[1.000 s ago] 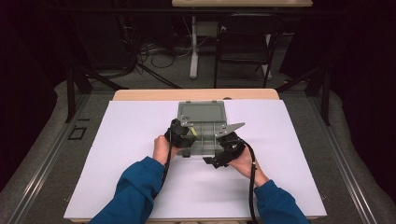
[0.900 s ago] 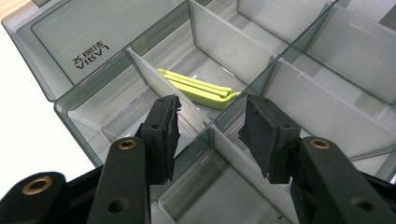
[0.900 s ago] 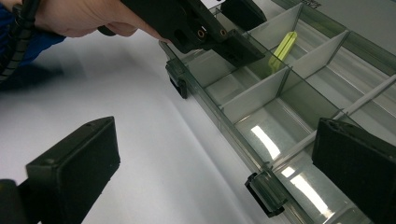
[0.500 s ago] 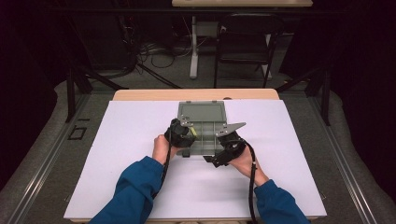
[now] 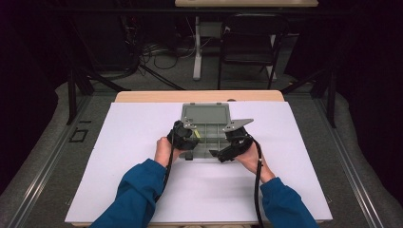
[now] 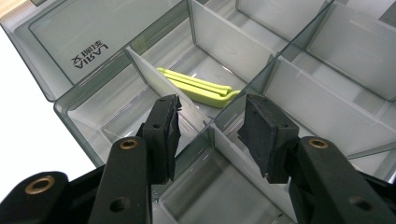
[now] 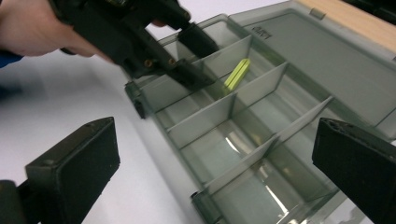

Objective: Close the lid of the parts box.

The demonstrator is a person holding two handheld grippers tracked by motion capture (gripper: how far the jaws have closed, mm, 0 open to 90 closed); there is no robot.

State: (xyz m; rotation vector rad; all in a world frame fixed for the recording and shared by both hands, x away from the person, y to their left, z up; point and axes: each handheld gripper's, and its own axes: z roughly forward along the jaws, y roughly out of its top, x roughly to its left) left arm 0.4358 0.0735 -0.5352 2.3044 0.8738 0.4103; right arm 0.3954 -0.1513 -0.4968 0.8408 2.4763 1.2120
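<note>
Left gripper view: the left gripper is held with jaws apart over a divider of the open compartment box near the surface's far edge, where the light, stiff, slippery yellow-green clip is best pinched across its narrow sides.

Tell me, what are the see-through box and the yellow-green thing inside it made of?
The box looks like smoky clear plastic: you can see through its glossy walls and dividers, and they catch the light. The yellow-green thing seems to be smooth, solid-coloured plastic with a soft shine, though that is only its look.
</note>
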